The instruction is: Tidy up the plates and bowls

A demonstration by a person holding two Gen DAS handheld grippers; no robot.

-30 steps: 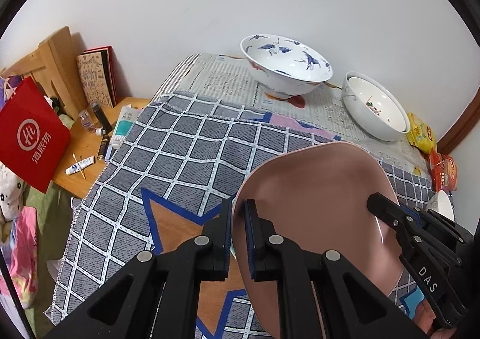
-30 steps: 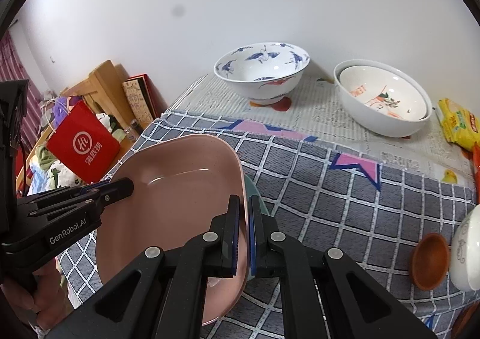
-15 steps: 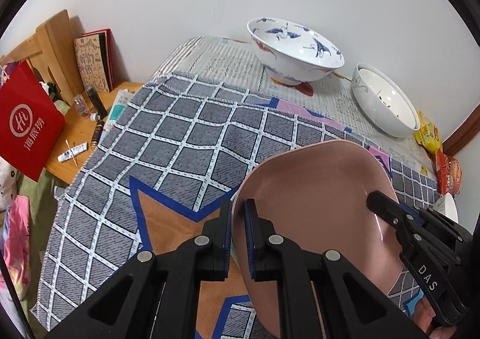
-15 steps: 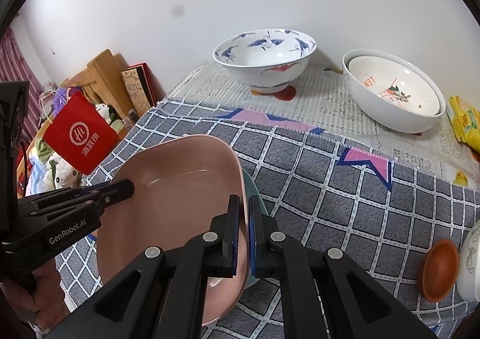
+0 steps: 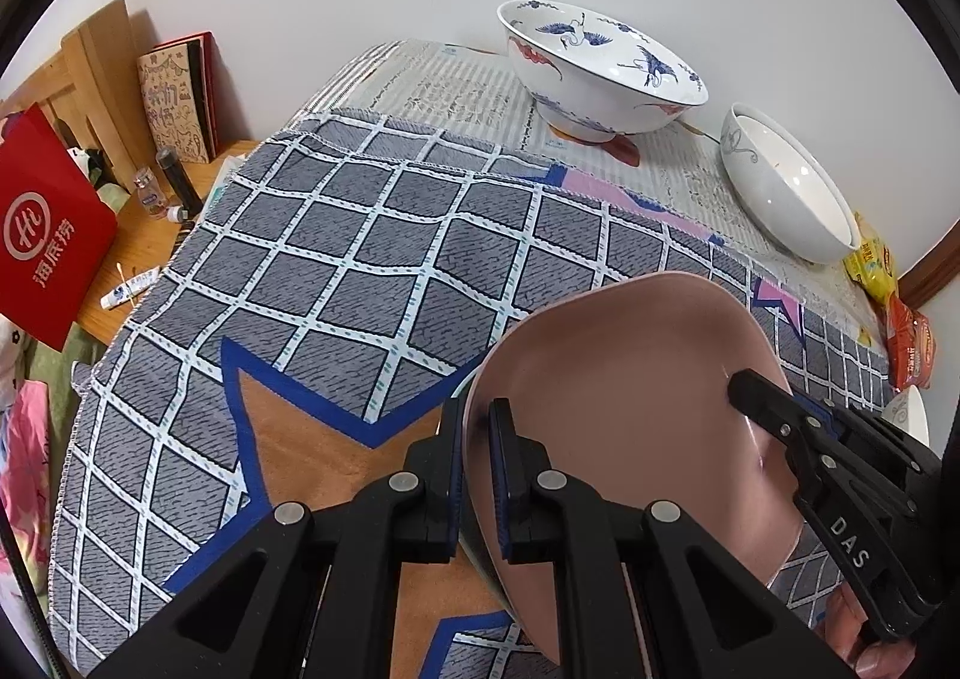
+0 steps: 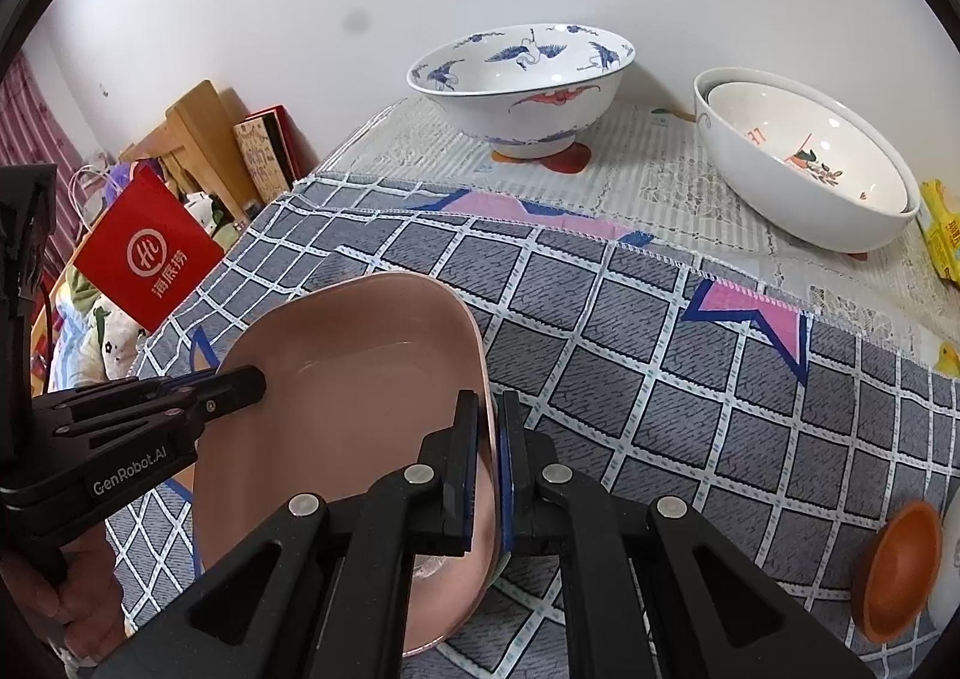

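plate: so the pink plate (image 5: 630,397) is hanging between both grippers, tilted, over the checked cloth (image 5: 372,259) on the desk. Can't tell if its underside is touching the cloth yet.

left gripper: the left gripper (image 5: 477,475) is pinched tight on the plate's left rim, wall of the plate sandwiched between the pads.

right gripper: the right gripper (image 6: 492,475) is doing the same on the opposite rim, pads squeezed onto the edge. There's a sliver of something greenish right under the rim there, can't make out what it is.

the relation that matters: plate's long axis runs away from the person, toward the back wall, with one gripper on each long side. Neither hand is nearer than the other, so whatever comes next is a two-handed move, both together or it twists.

where the bowls are: crane bowl (image 6: 522,84) and the nested white bowls (image 6: 810,162) sit well apart from the plate, up at the far edge on the newspaper-print cover. Small orange dish (image 6: 897,571) is off to the right, near the front edge.

my guess: looks like a set-down on the cloth right below. Level it first, I'd say, since it's sitting tilted in the grip.
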